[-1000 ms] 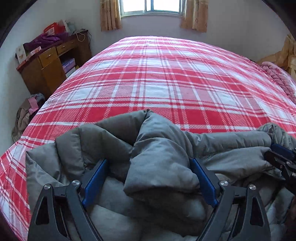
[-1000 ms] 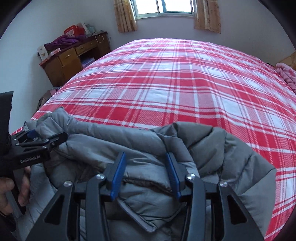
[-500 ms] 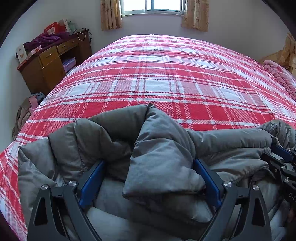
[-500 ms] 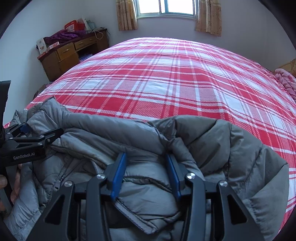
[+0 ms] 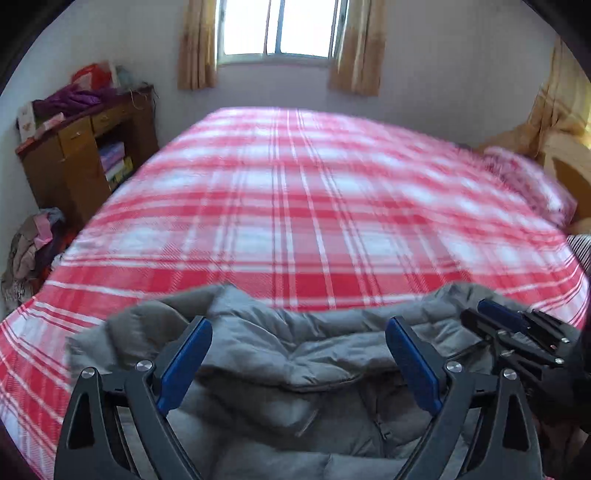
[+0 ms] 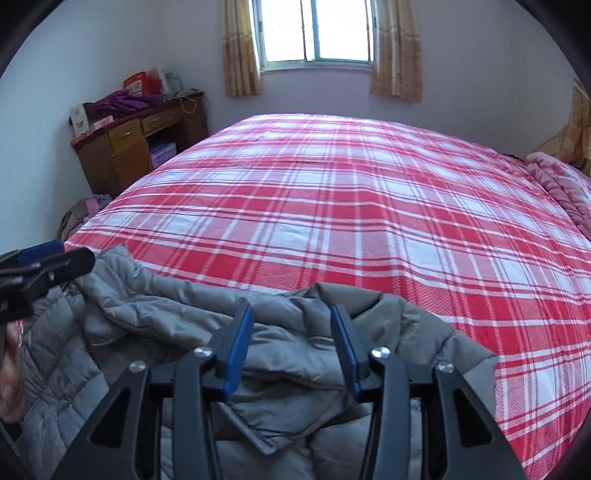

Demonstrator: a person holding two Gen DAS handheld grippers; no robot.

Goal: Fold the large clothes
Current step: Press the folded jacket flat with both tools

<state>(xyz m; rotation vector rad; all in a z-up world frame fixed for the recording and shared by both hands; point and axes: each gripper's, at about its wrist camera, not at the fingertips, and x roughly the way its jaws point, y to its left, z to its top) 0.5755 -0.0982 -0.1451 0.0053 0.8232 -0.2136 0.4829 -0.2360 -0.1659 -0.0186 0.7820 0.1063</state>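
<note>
A grey padded jacket [image 5: 295,354] lies bunched at the near edge of the red plaid bed [image 5: 295,206]; it also shows in the right wrist view [image 6: 184,325]. My left gripper [image 5: 299,332] is open, its blue pads wide apart above the jacket with nothing between them. My right gripper [image 6: 291,317] has its pads partly apart over a fold of the jacket; I cannot tell whether they pinch it. Each gripper shows in the other's view: the right one at the far right [image 5: 517,332], the left one at the far left [image 6: 40,266].
A wooden desk [image 5: 85,158] with clutter stands left of the bed, with a pile of clothes [image 5: 33,251] on the floor below. A pink blanket [image 6: 561,184] lies at the bed's right edge. A window with curtains [image 6: 317,33] is on the far wall.
My left gripper let go of the jacket fold and lifted; the fold dropped flat. Both views tilted up and back, showing more of the room. The right gripper stayed over its fold.
</note>
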